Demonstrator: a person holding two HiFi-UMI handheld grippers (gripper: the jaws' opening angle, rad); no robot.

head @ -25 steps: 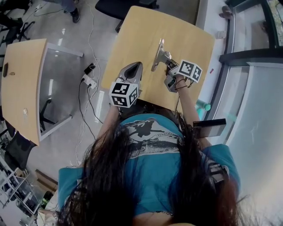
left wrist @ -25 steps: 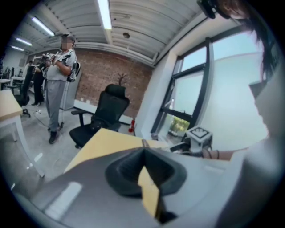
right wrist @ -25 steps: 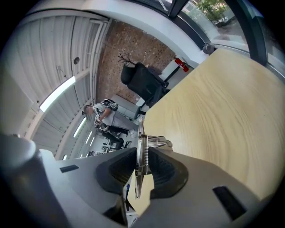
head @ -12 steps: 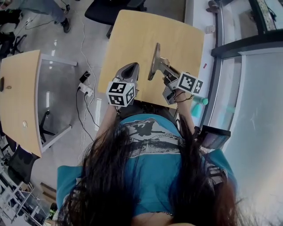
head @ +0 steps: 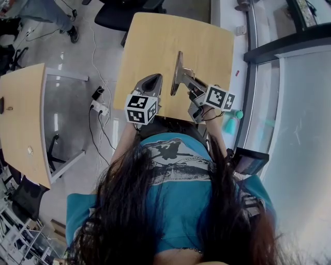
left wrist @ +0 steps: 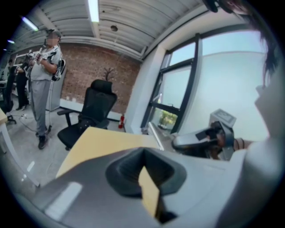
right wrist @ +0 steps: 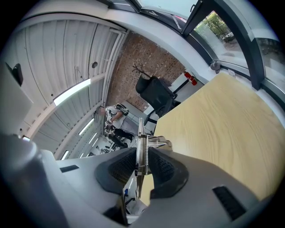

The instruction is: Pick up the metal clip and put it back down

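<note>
Person: long dark hair (head: 170, 222), teal short-sleeved T-shirt (head: 178, 194) with dark graphic; left gripper (head: 153, 78) and right gripper (head: 187, 83) grey-bodied, each bearing a white cube (head: 140, 108) of black square markers.

Light wood table (head: 155, 41) with rounded corners is standing on a grey floor (head: 77, 57). Left of the table, a white power strip (head: 100, 107) is lying on the floor, with cables (head: 106, 137) trailing from it along the table's near side. Beyond the table's far edge, a black chair (head: 121, 13) is standing on the floor. Further left of the table, a second desk (head: 26, 103) is carrying a small pale item (head: 30, 150), too small to identify.
</note>
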